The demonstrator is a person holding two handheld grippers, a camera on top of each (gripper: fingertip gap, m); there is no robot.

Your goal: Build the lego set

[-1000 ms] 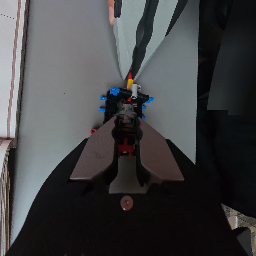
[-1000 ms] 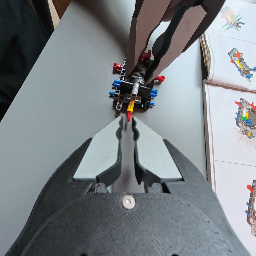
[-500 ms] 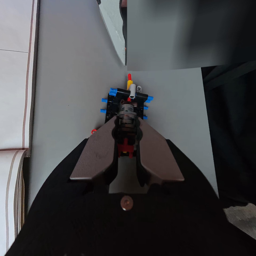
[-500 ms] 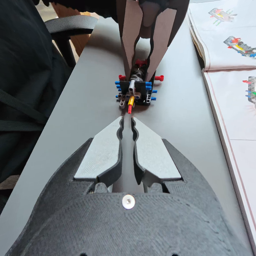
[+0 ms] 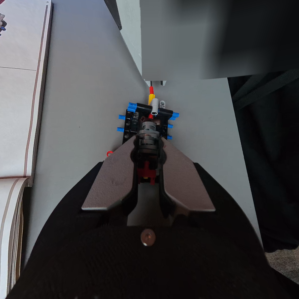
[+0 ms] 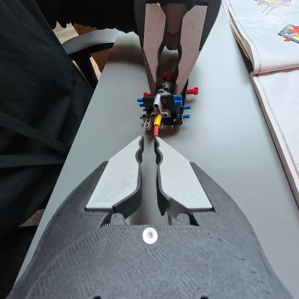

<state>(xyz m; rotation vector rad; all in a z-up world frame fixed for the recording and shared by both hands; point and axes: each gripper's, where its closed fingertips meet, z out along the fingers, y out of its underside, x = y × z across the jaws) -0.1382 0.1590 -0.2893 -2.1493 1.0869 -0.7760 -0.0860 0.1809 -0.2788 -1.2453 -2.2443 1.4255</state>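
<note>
The lego assembly [image 5: 146,123] is a black frame with blue pins and a grey gear stack, and it rests on the grey table [image 5: 84,113]. A yellow piece on a red axle [image 6: 156,127] sticks out of its end towards my right gripper. My left gripper [image 5: 148,139] is shut on the gear stack, and it comes down from above in the right wrist view [image 6: 165,88]. My right gripper [image 6: 148,137] is open by a narrow gap and empty. Its fingertips sit just short of the red axle's tip. In the left wrist view a blurred patch hides most of it.
An open instruction booklet [image 6: 267,40] lies along one table side and also shows in the left wrist view [image 5: 19,80]. A chair armrest [image 6: 90,40] and a person in dark clothing [image 6: 32,80] are past the opposite table edge. Some 7 cm of space lies between my two pairs of fingers.
My right gripper has drawn back slightly, so the red axle tip is no longer between its fingertips, and it has tilted lower towards the table. My left gripper keeps its hold.
</note>
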